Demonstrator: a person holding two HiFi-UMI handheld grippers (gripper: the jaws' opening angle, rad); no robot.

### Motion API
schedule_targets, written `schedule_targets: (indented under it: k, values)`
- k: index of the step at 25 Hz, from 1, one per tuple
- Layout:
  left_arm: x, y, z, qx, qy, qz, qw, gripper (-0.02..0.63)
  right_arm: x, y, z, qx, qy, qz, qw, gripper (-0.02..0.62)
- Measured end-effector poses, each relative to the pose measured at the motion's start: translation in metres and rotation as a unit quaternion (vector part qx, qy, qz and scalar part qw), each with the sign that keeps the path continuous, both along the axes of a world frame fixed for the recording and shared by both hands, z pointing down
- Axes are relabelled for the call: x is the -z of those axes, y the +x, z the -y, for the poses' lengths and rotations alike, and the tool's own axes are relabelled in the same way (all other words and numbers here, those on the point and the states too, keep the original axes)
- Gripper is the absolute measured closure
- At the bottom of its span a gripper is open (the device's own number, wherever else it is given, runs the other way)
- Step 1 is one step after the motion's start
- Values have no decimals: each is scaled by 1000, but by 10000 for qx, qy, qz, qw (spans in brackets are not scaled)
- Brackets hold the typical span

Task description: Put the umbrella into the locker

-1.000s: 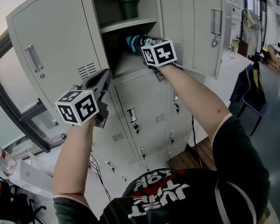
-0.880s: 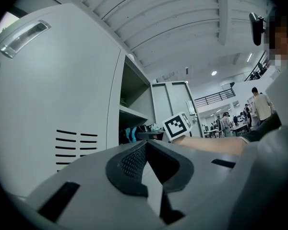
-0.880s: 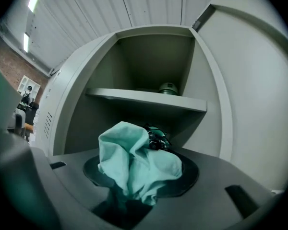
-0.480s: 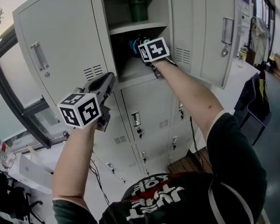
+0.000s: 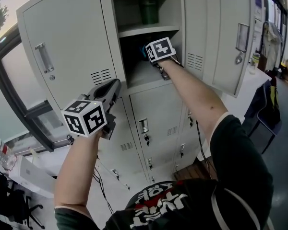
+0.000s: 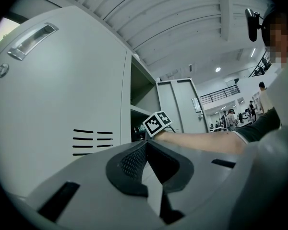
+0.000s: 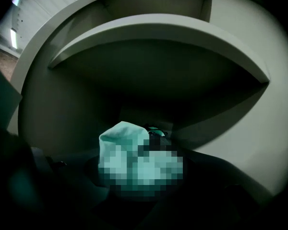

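Note:
The teal folded umbrella (image 7: 122, 134) lies between the dark jaws of my right gripper (image 7: 140, 176), which is shut on it. Both are inside the lower compartment (image 5: 139, 75) of the open grey locker, under its shelf (image 5: 144, 30). In the head view only a sliver of the umbrella (image 5: 145, 51) shows behind the right gripper's marker cube (image 5: 159, 49). My left gripper (image 5: 116, 83) hangs in front of the neighbouring locker door (image 5: 72, 47), below and left of the opening. The left gripper (image 6: 147, 141) is shut, with nothing in it.
A dark green container (image 5: 149, 11) stands on the upper shelf. The locker's open door (image 5: 230, 37) swings out at the right. Smaller closed lockers (image 5: 153, 114) lie below. A white table (image 5: 245, 87) and a chair (image 5: 264, 109) stand at the right.
My right gripper has pushed deeper into the compartment with the umbrella, so less teal shows in the head view. The left gripper has stayed where it was.

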State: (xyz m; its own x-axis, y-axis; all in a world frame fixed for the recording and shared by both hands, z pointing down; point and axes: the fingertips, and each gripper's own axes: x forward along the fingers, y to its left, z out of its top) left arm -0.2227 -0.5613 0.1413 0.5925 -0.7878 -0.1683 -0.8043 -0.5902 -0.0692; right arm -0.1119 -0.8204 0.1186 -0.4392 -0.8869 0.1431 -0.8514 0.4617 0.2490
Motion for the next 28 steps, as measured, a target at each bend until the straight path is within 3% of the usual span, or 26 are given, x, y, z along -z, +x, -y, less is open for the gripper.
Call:
schedule_targets:
  k: [13,28]
  values:
    - [10,-4,10,-1,58,87,9999,597,-13,-3,48,-275,-316,-113,9991,373]
    - [19,-1,23,3,69,195,9998,597,-29,-8,74,-229,-568,-182,9980,365]
